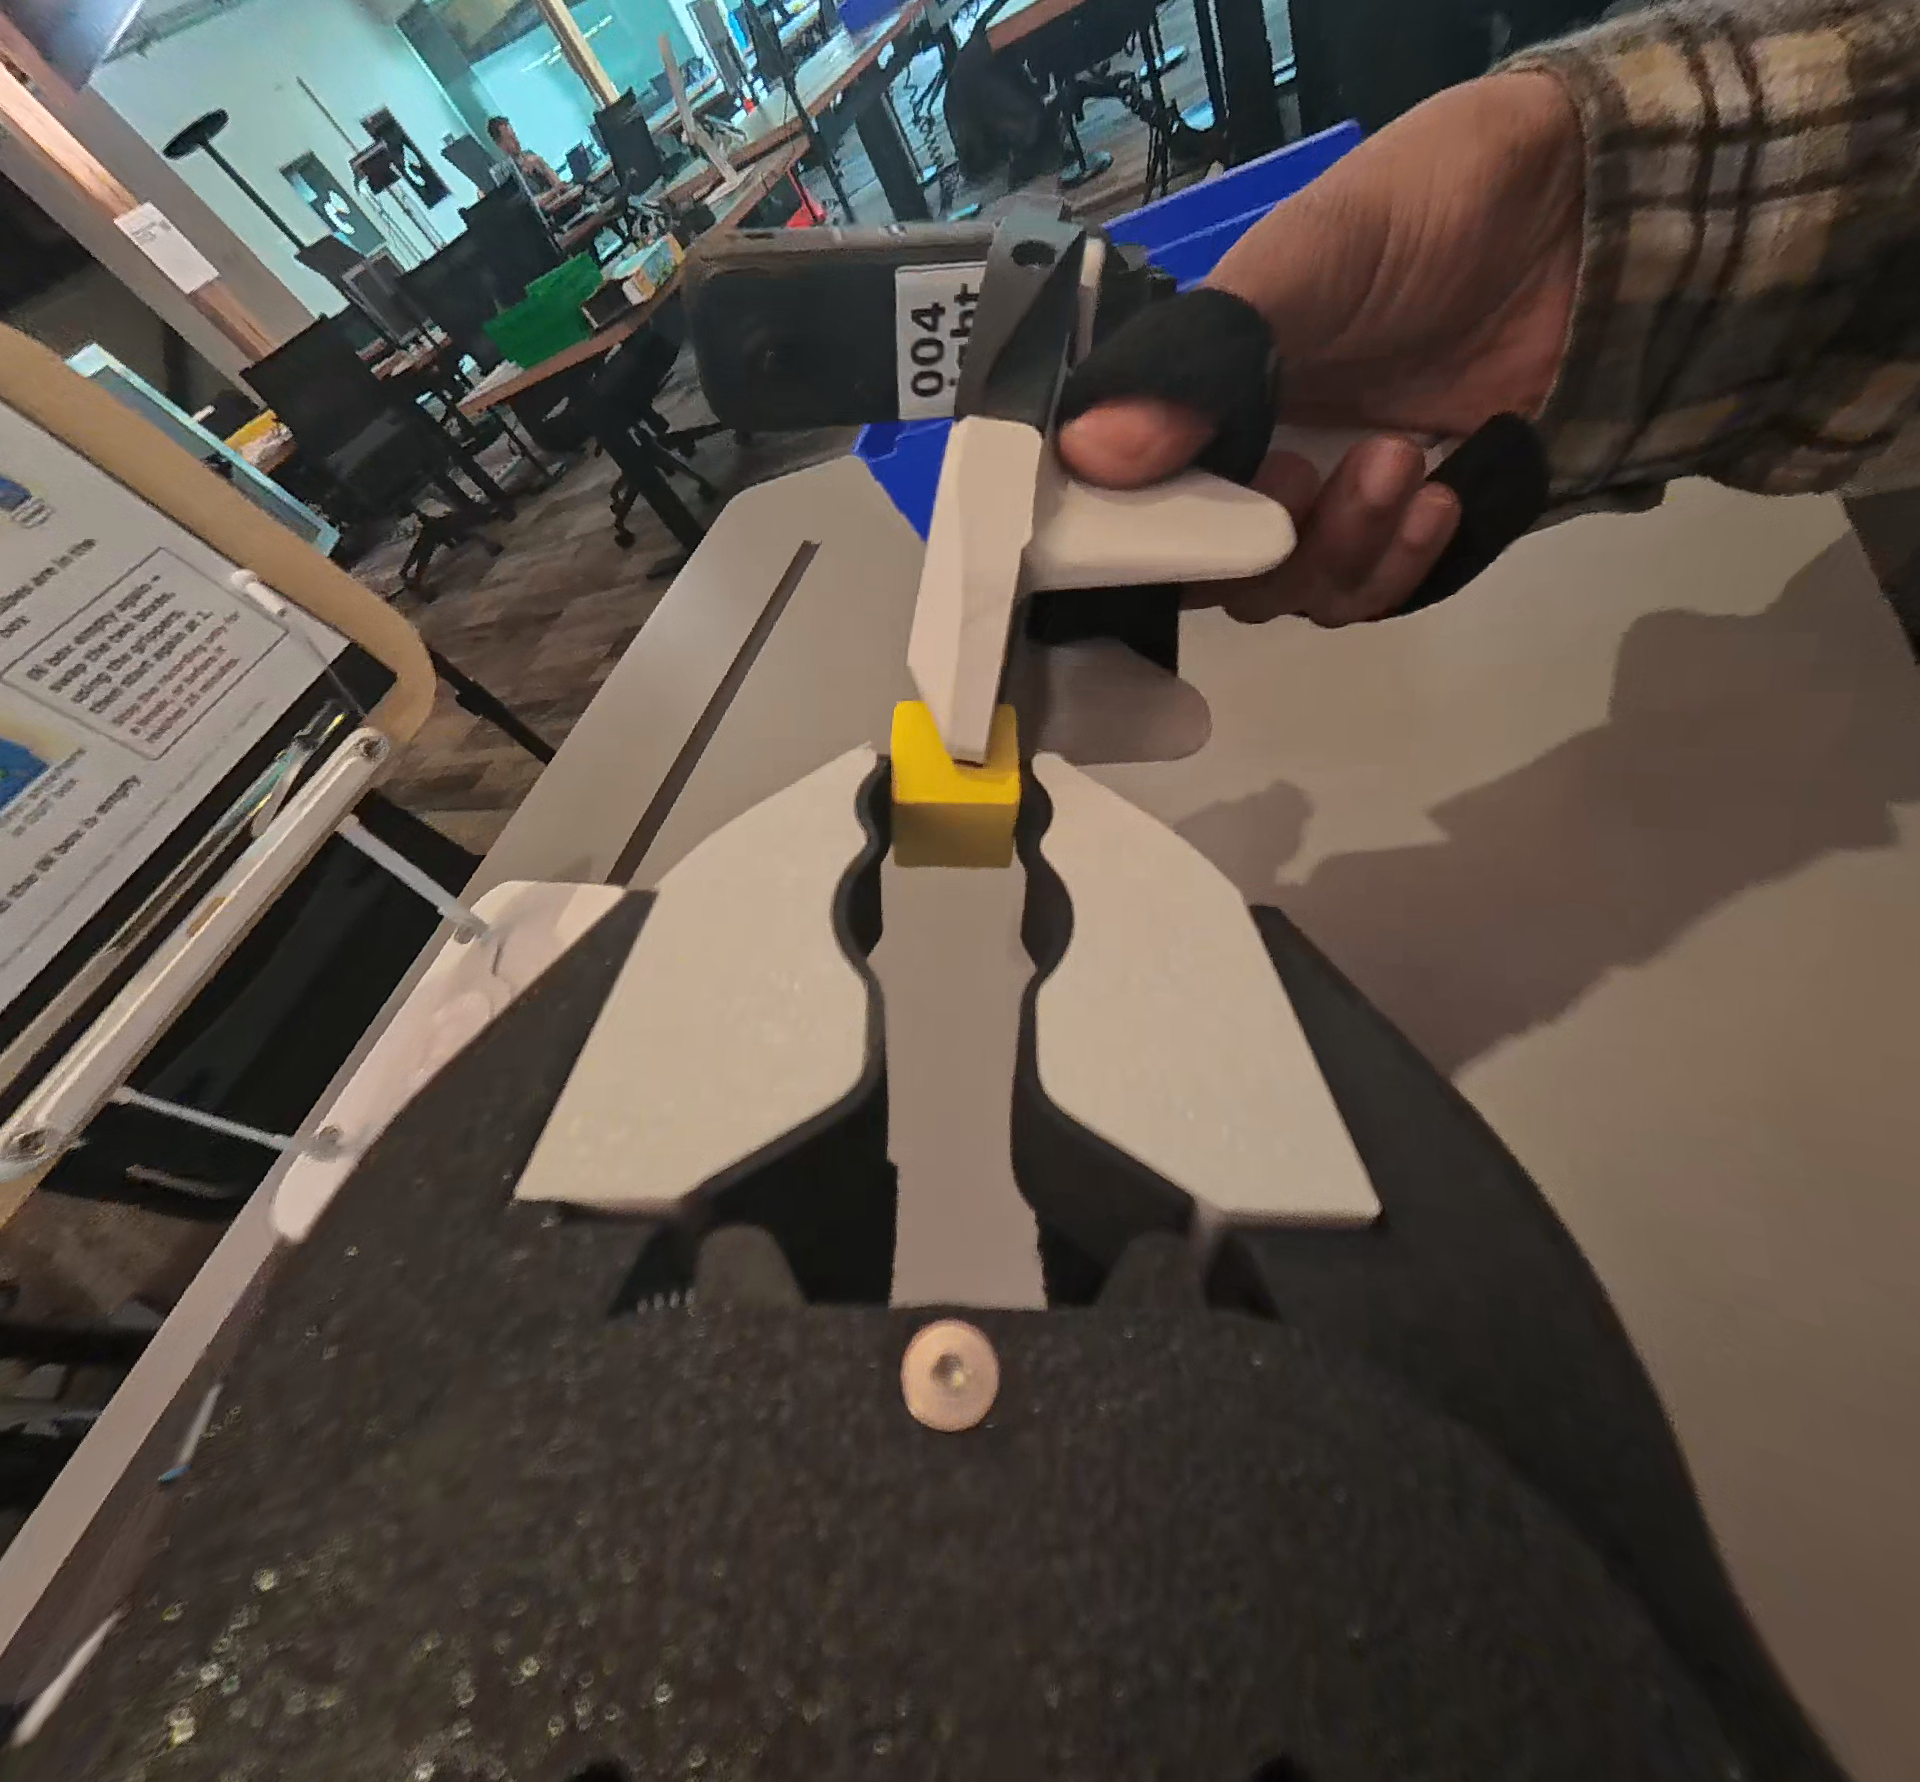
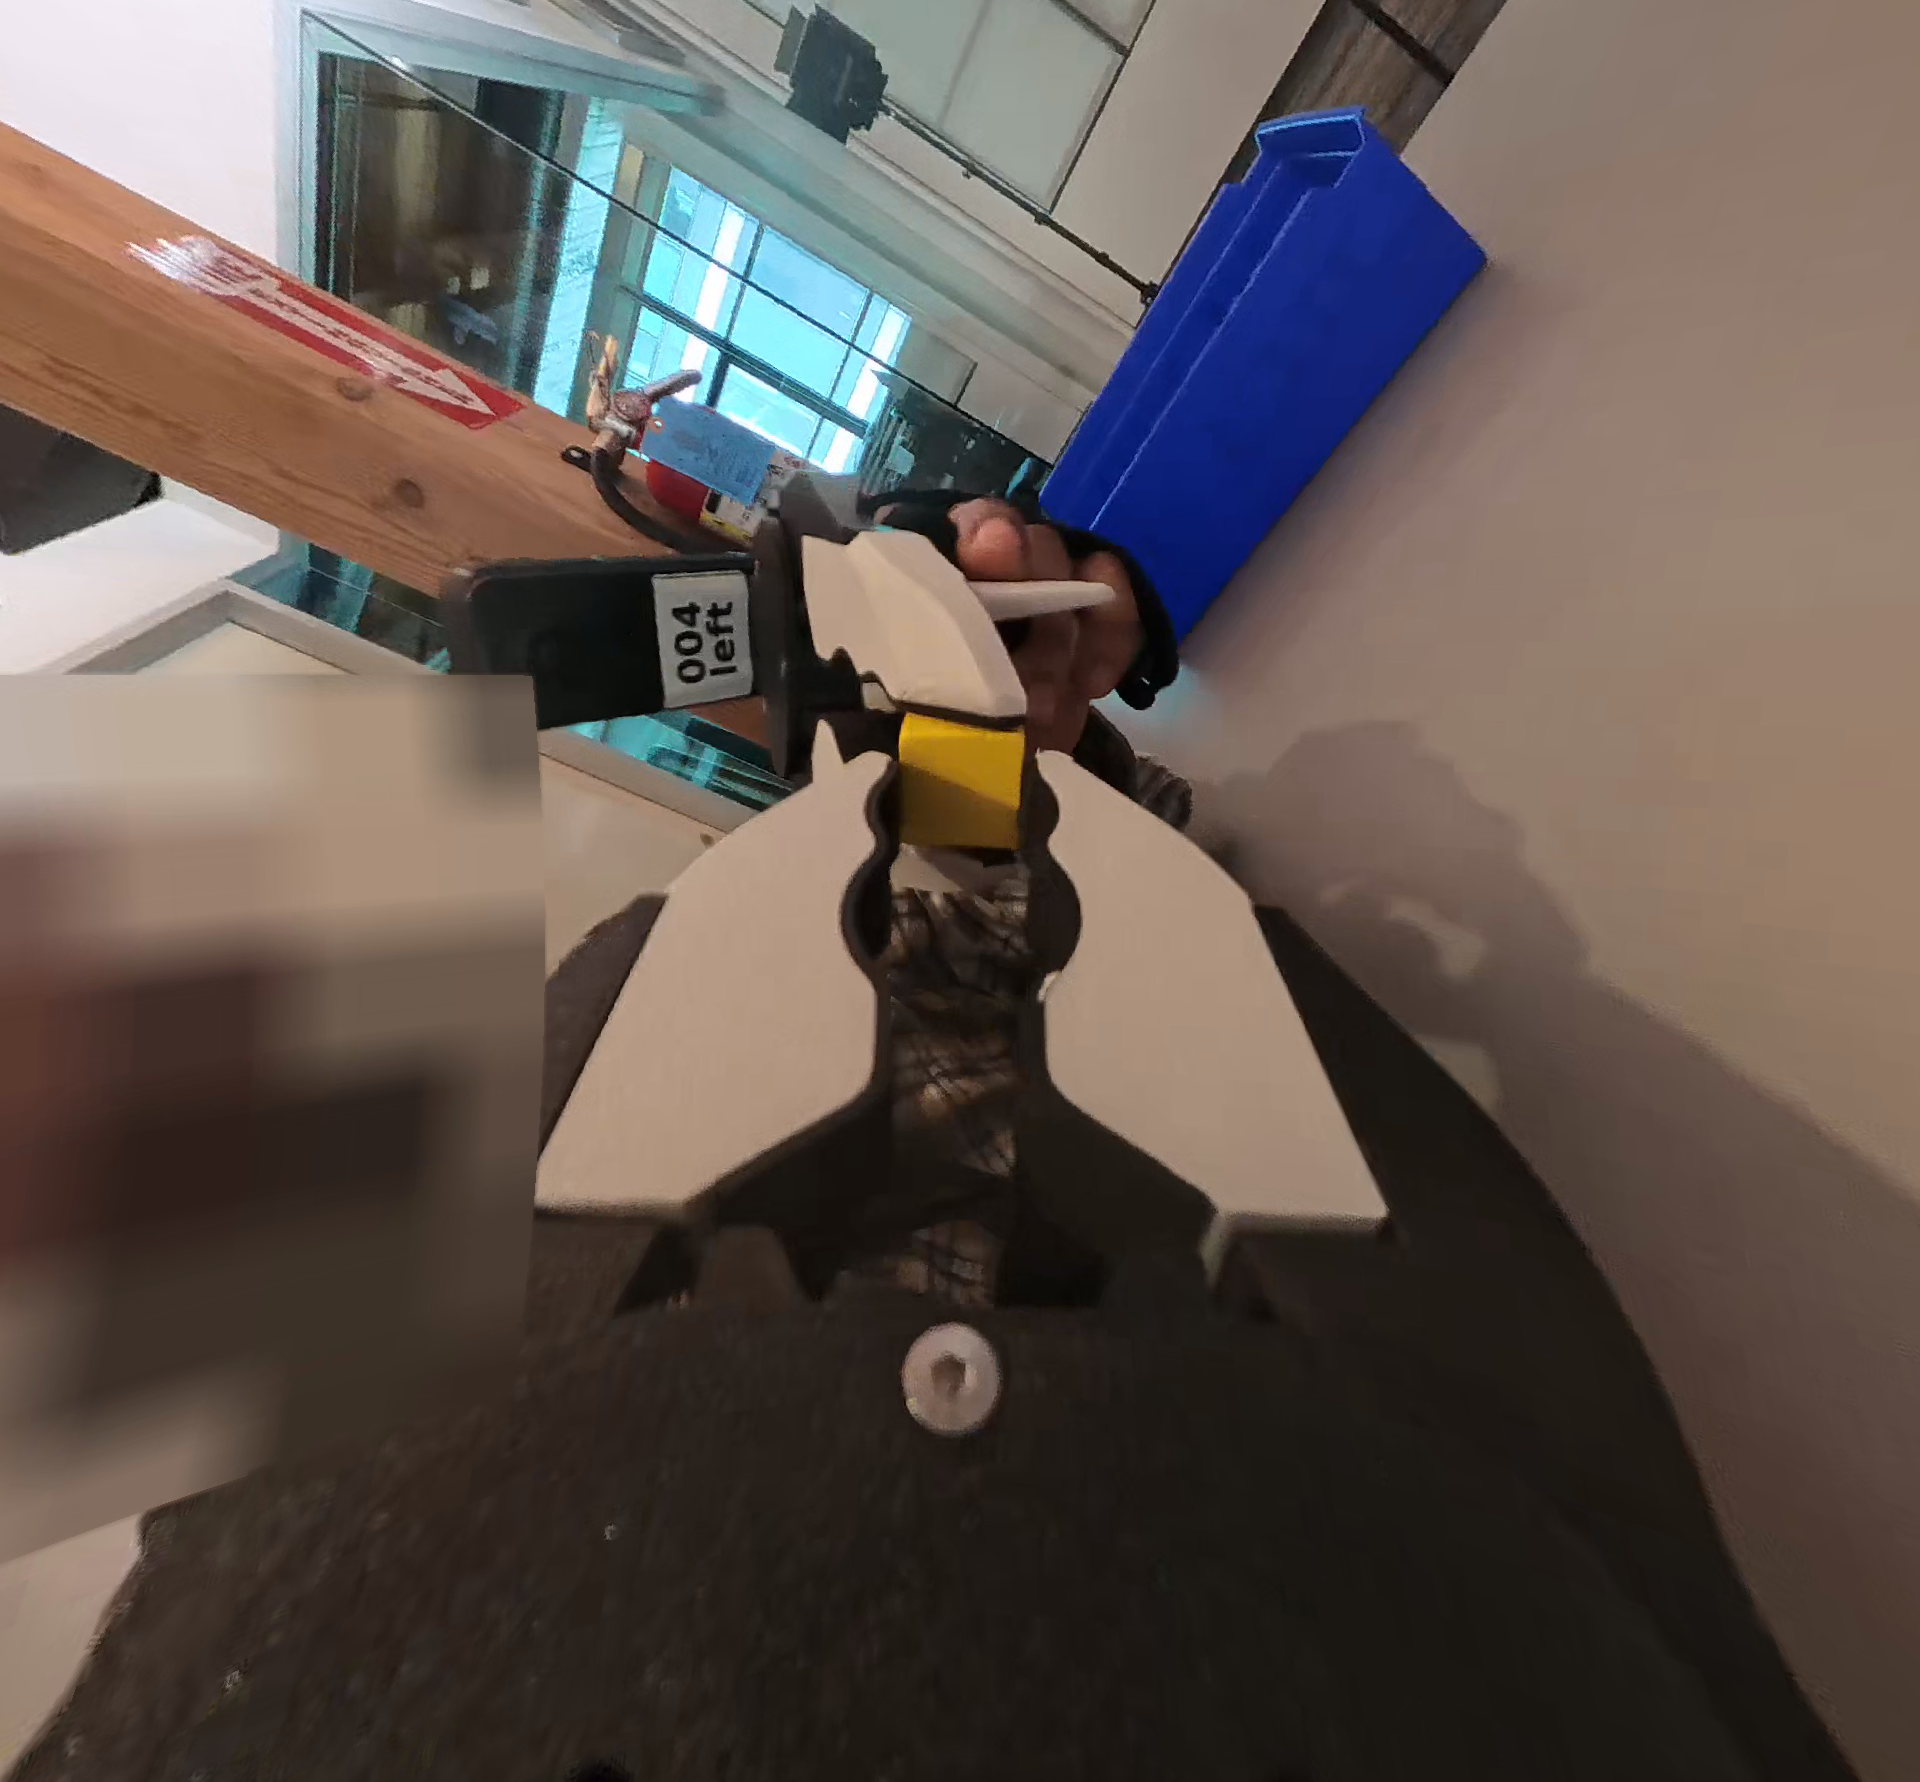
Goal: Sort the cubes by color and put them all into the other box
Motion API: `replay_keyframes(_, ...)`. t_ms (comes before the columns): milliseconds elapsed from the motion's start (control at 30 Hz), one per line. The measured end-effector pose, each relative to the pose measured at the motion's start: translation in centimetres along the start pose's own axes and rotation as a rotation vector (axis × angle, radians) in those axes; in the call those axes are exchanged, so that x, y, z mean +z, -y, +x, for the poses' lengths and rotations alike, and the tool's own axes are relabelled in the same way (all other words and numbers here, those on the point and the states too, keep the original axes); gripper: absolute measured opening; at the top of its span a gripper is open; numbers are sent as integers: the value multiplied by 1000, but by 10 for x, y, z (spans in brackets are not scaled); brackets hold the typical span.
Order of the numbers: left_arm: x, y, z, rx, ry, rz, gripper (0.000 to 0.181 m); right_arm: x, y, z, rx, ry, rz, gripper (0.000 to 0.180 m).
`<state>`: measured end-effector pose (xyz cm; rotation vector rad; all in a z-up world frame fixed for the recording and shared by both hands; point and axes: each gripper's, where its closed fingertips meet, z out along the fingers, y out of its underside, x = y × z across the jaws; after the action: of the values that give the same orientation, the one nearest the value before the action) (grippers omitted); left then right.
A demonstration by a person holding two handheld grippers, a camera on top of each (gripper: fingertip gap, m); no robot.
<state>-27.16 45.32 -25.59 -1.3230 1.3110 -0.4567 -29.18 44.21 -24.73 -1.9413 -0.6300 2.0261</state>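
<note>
- Left gripper (image 1: pixel 954 813): jaws narrowed onto a yellow cube (image 1: pixel 951 813), clamped at the very tips; cube sits between the two white fingers (image 1: pixel 727 994).
- Right gripper (image 1: pixel 971 735) enters the left wrist view from above, tilted, held by a hand (image 1: pixel 1382 382) in a black fingerless glove and plaid sleeve (image 1: pixel 1745 205). One of its white fingers touches the top of the same cube.
- Right wrist view confirms: right gripper (image 2: pixel 961 797) jaws closed narrow on the cube (image 2: pixel 956 792), held at the tips. Left gripper (image 2: pixel 935 683) crosses in front at an angle, its fingers on the cube's far side, with a gloved hand (image 2: pixel 1049 610) behind it.
- So both grippers grip one cube at once, held in the air above the desk (image 1: pixel 1558 901); cube does not rest on the surface.
- Grey desk surface under the grippers carries their shadows.
- Blue box (image 2: pixel 1247 402) stands on the desk beyond the grippers, well apart from the cube; its inside is not visible. In the left wrist view, blue box (image 1: pixel 1226 215) parts show behind the right gripper.
- Instruction sheet on a stand (image 1: pixel 135 693) at the left desk edge.
- Background: office desks and chairs, out of focus.
</note>
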Motion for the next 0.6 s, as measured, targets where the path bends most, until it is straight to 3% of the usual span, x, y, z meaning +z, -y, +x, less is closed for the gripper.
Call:
replay_keyframes(100, 9, 7, 10, -74, -50, 46, 37, -28, 4, -4, -55, -63, 18, 21)
replay_keyframes(167, 13, 6, 20, -152, -110, 57, 49, -72, 18, -3, -105, -181, 68, 21)
replay_keyframes(233, 14, -1, 33, -216, -178, 47, 59, -142, 40, 11, -178, -429, 137, 21)
replay_keyframes(367, 11, -29, 52, -260, -224, -30, 61, -328, 77, 51, -225, -1054, 258, 21)
replay_keyframes(433, 10, -44, 60, -283, -241, -79, 60, -392, 80, 74, -167, -1216, 283, 21)
replay_keyframes(500, 10, -57, 67, -299, -250, -126, 59, -423, 76, 106, -84, -1261, 274, 22)
replay_keyframes(600, 7, -71, 73, -293, -251, -200, 59, -432, 66, 160, 31, -1241, 220, 22)
